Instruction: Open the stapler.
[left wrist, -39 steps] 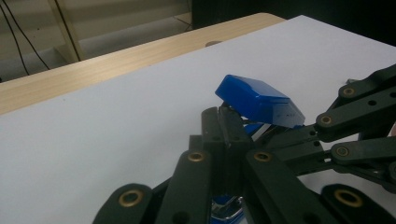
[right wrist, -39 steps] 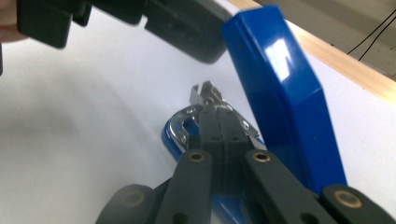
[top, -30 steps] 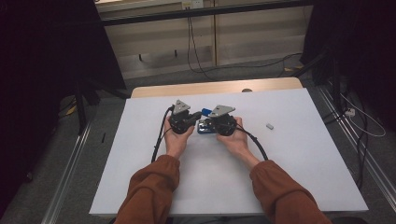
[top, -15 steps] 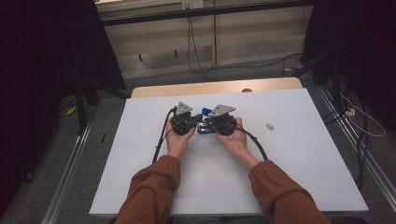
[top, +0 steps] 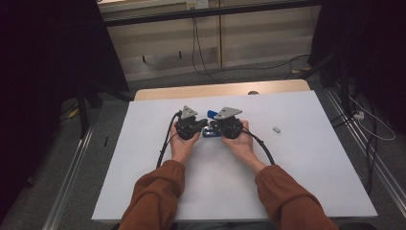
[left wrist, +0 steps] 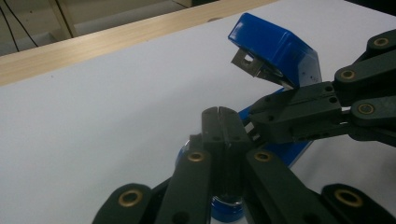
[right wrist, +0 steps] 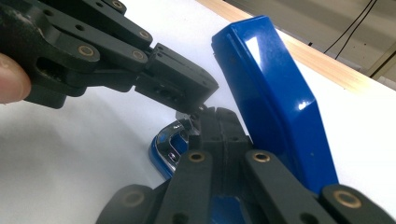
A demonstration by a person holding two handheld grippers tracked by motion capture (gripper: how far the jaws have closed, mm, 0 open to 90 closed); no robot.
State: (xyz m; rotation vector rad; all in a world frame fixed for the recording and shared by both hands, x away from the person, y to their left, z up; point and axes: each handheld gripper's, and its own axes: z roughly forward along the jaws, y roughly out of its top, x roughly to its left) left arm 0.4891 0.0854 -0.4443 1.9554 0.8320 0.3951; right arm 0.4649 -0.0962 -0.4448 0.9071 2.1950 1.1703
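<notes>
While its lid stands tilted up, the blue stapler [top: 211, 130] lies mid-worktop between both hands | left tongs [left wrist: 219, 122] pressed together, tips at the stapler's base | right tongs [right wrist: 213, 122] pressed together, tips beside the raised lid, meeting the left tongs | small grey piece [top: 276, 129] well apart on the white worktop [top: 306, 163]

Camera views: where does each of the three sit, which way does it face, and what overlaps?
High view: above the person's side, facing forward and down on the white table; forearms, left gripper, right gripper.
Left gripper view: on the left gripper, along its shut fingers toward the open blue stapler.
Right gripper view: on the right gripper, facing the stapler lid.
Shared: each gripper view shows the stapler and the other gripper.
</notes>
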